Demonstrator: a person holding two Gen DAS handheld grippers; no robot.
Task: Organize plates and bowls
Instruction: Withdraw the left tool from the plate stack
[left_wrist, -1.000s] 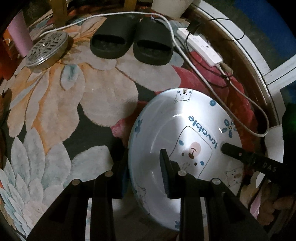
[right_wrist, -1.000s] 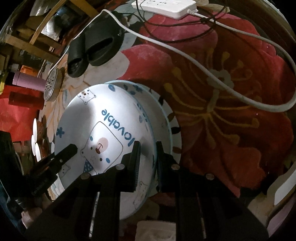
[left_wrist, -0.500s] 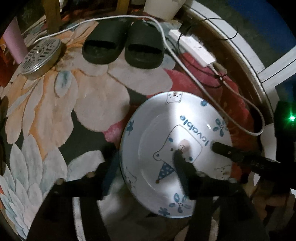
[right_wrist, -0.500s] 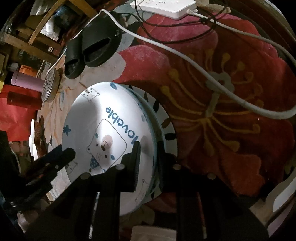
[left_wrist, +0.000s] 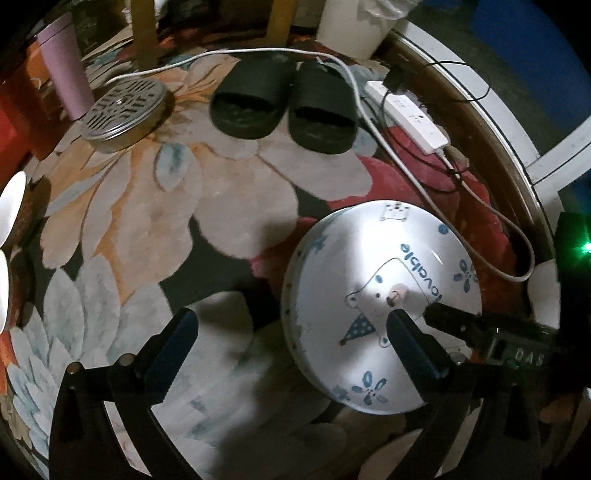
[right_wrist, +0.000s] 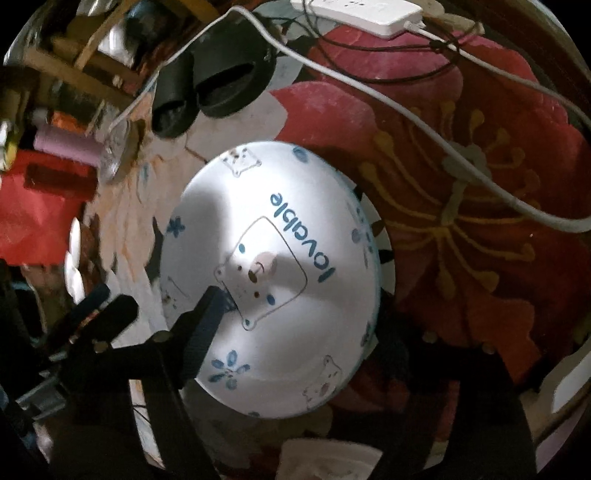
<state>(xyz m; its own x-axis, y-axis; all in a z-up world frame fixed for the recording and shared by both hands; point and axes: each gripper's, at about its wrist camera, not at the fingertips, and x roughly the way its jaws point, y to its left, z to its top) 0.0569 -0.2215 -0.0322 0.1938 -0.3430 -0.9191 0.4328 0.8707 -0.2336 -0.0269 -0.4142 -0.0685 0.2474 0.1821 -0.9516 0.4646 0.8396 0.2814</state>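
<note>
From the left wrist, the left gripper (left_wrist: 288, 328) has just been spreading its fingers, which now stand wide and grip nothing; one finger hangs over the bear plate (left_wrist: 380, 295) lying on the flowered rug (left_wrist: 122, 206). Black slippers (left_wrist: 284, 103) sit beyond.

From the right wrist, the right gripper (right_wrist: 299, 314) has also just spread wide, straddling the plate's rim without pressing it. A second, patterned plate (right_wrist: 384, 254) shows beneath it.
</note>
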